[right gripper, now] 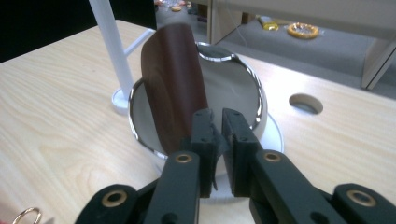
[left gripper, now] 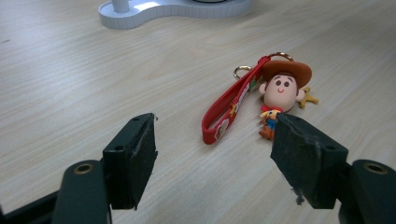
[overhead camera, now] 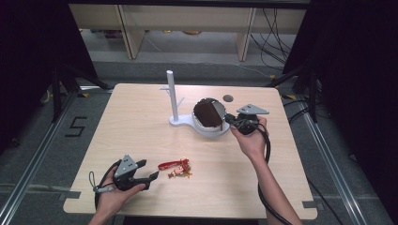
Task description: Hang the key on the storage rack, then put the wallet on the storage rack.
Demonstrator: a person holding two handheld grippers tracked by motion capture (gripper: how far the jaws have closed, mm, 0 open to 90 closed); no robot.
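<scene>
Right now my left gripper [overhead camera: 151, 177] sits low on the bench [overhead camera: 141, 126], jaws spread, keychain [left gripper: 261, 95] lying just ahead between them. To grab well, I'd go for the red strap, not the cowboy head: flatter, less slip. My right gripper [right gripper: 219, 135] looks clamped at the base of a brown sheet [right gripper: 173, 79] standing in the white bowl [overhead camera: 211, 129]. Bowl holds that sheet; can't tell what else. White post stand [overhead camera: 172, 96] sits just beside it.

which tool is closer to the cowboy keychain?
Left. The left tool sits open just short of the cowboy keychain; the right tool is across the table, shut on the brown sheet.
</scene>
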